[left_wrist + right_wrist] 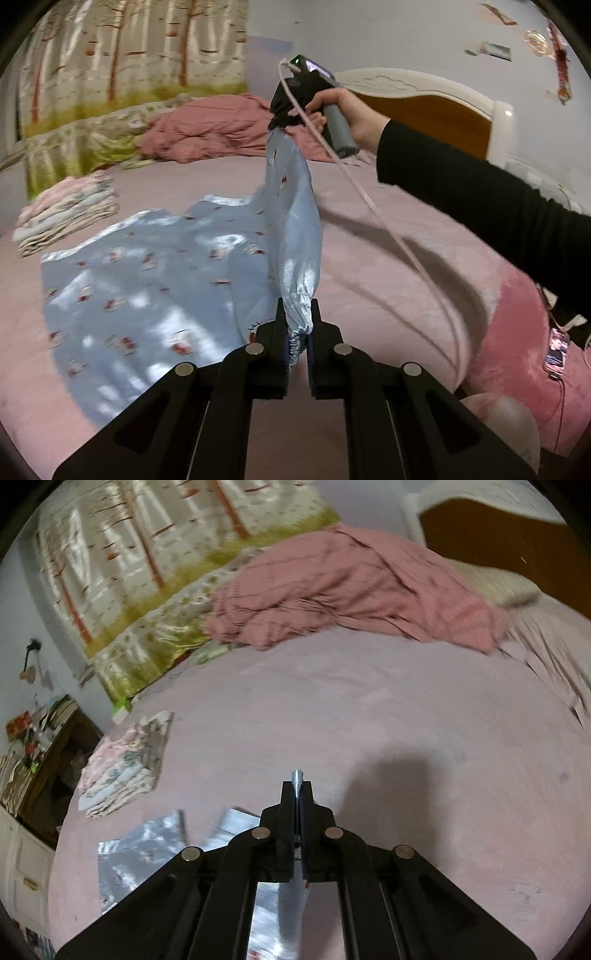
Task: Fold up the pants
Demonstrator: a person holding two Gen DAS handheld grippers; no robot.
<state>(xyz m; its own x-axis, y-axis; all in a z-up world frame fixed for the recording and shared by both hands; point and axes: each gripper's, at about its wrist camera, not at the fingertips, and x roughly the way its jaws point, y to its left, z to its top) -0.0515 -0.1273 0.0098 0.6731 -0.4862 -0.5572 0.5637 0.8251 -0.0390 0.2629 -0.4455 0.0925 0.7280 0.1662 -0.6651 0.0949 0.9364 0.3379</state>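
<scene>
Light blue satin pants (155, 280) with small red prints lie spread on the pink bed. My left gripper (298, 314) is shut on the gathered waistband and holds it above the bed. My right gripper (284, 120) shows in the left wrist view, held up by a hand, shut on the far end of the same lifted edge, so a strip of fabric hangs stretched between the two. In the right wrist view my right gripper (297, 784) is shut on a sliver of the blue pants (140, 853), which hang below the fingers.
A stack of folded clothes (66, 218) sits at the bed's left side; it also shows in the right wrist view (125, 771). A crumpled pink duvet (214, 129) lies by the headboard. A phone (557, 350) lies at the right edge. A pink cable (369, 206) hangs from the right gripper.
</scene>
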